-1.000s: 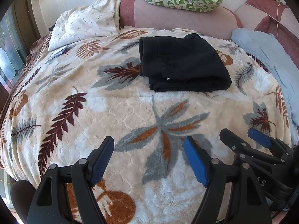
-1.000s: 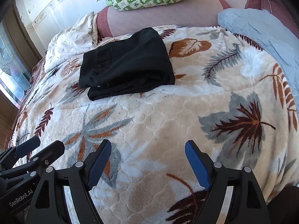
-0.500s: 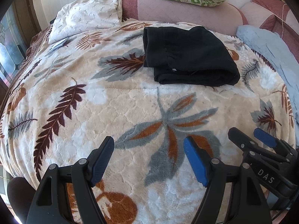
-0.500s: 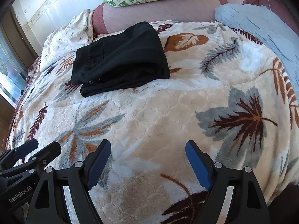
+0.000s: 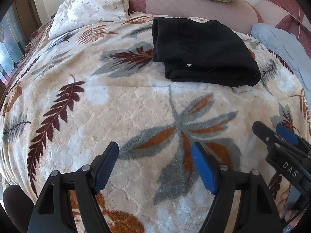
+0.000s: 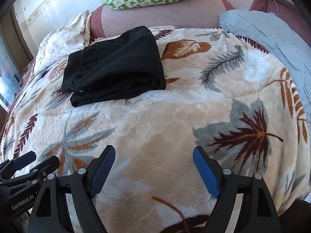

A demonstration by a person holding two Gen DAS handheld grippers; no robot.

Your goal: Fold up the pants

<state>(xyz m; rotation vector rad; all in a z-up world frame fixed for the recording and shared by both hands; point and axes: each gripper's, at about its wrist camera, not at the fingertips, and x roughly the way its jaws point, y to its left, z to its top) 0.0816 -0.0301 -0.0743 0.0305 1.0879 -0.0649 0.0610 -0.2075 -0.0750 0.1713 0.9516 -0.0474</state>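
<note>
Blanket (image 5: 136, 104) | pants (image 5: 204, 52) folded | L gripper (image 5: 154, 165), R gripper (image 6: 153, 167) wide, empty | R view only: pants' fold opening

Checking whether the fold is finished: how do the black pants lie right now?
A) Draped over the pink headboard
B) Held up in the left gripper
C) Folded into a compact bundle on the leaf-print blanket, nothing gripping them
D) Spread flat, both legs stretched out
C: the black pants lie as a folded bundle on the leaf-print blanket, and both the left gripper and the right gripper are open and apart from them.
</note>
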